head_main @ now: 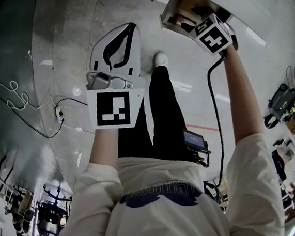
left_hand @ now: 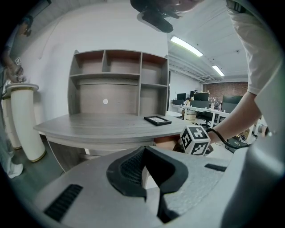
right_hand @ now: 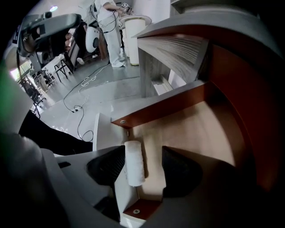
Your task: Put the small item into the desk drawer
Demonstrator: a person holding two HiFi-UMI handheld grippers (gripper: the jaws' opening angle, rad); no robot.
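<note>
Right gripper view has me over the table's (right_hand: 173,46) open drawer (right_hand: 196,129). My right claw (right_hand: 149,158) is spread wide, with the little white roll (right_hand: 133,162) loose between the jaws, leaning on one pad (right_hand: 109,164). Looks light and squishy, so I'd pinch it mid-length, gently. Left claw (left_hand: 145,153) is pressed together, empty.

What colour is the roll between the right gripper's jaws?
White roll; best in right gripper view.

Steep overhead, two close, drawer (head_main: 176,11) shared
</note>
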